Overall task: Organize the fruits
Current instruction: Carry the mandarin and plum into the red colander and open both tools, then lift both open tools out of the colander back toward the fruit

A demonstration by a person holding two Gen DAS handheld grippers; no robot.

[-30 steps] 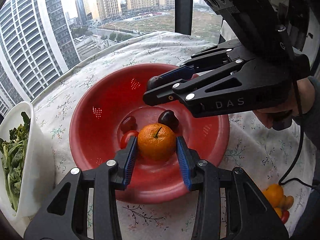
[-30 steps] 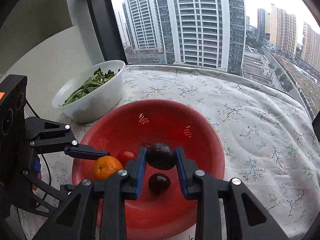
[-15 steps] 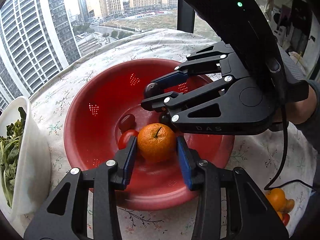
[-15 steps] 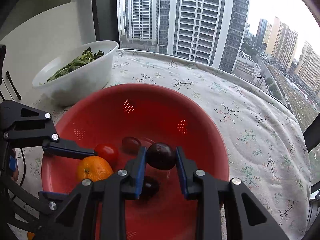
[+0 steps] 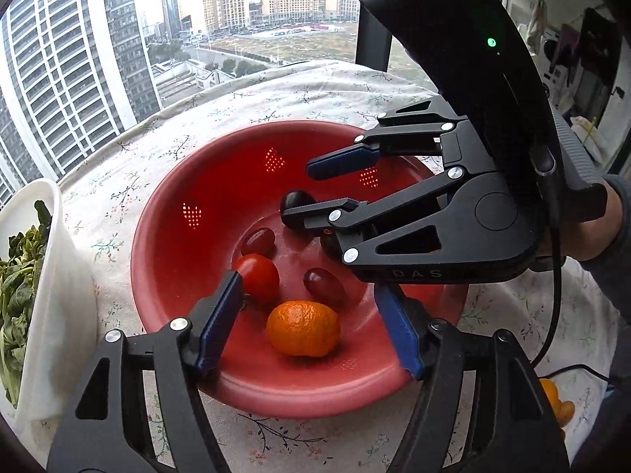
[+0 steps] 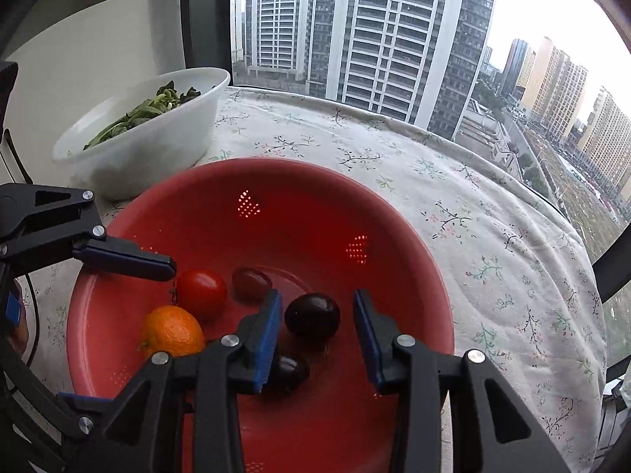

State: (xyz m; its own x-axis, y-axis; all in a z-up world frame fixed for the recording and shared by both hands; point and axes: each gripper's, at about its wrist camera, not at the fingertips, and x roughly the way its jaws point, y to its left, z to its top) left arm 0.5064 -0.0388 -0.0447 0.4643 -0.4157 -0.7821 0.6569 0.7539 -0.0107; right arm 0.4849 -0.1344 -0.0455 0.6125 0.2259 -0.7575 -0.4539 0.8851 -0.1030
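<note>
Over the red plastic colander (image 5: 185,276) both grippers are letting go at once. The left gripper (image 5: 311,323) has its blue-padded fingers (image 5: 219,315) spreading, and the orange mandarin (image 5: 303,328) lies between them on the near slope of the basin, touching neither pad. It looks set down there because that side is bare, clear of the red cherry tomato (image 5: 258,276) and the reddish grape (image 5: 324,284) just beyond it.

The right gripper (image 6: 317,327) is opening too, fingers (image 6: 268,327) parted a little, and the dark round plum (image 6: 312,317) sits loose in the gap on the basin floor, no pad pressing it. A second dark fruit (image 6: 288,370) lies nearer, partly hidden under the left finger. Low release, I'd judge, so nothing rolls.

Off to the left on the floral tabletop (image 6: 493,216) stands the white bowl of greens (image 6: 157,138), kept apart from the fruit. More orange fruit (image 5: 552,402) waits at the near right edge.
</note>
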